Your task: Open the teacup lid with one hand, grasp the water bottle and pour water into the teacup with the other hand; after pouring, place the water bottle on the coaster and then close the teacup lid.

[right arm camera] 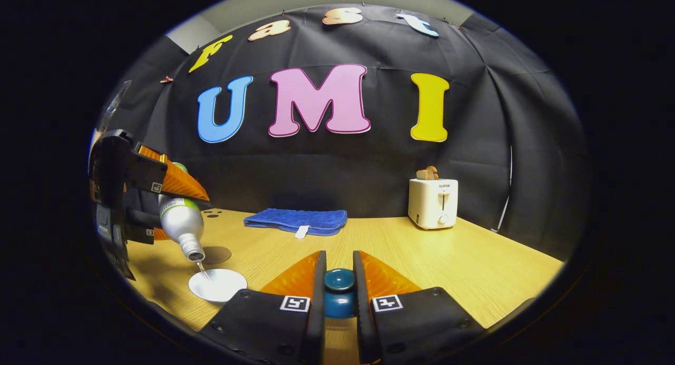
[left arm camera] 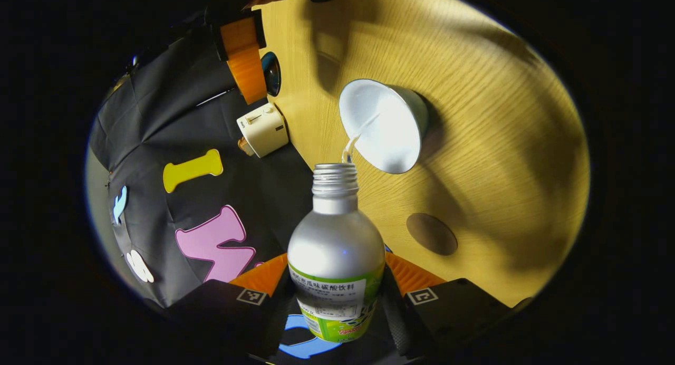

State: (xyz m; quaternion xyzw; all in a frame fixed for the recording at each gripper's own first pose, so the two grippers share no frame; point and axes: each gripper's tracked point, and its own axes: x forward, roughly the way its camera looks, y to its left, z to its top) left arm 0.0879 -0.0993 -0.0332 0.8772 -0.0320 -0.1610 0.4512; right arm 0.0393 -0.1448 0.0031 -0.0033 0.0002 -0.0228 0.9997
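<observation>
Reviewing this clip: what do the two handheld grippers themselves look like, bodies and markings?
The right gripper has a blocky black body with a small square black-and-white tag on each side near the finger bases and round screw heads lower down. The left gripper is built alike, with black blocks and the same square tags. In the right gripper view it appears as a black housing with small tags.

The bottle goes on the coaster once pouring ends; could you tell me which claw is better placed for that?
Left: the left claw grips the bottle near the coaster; the right claw holds the lid.
</observation>
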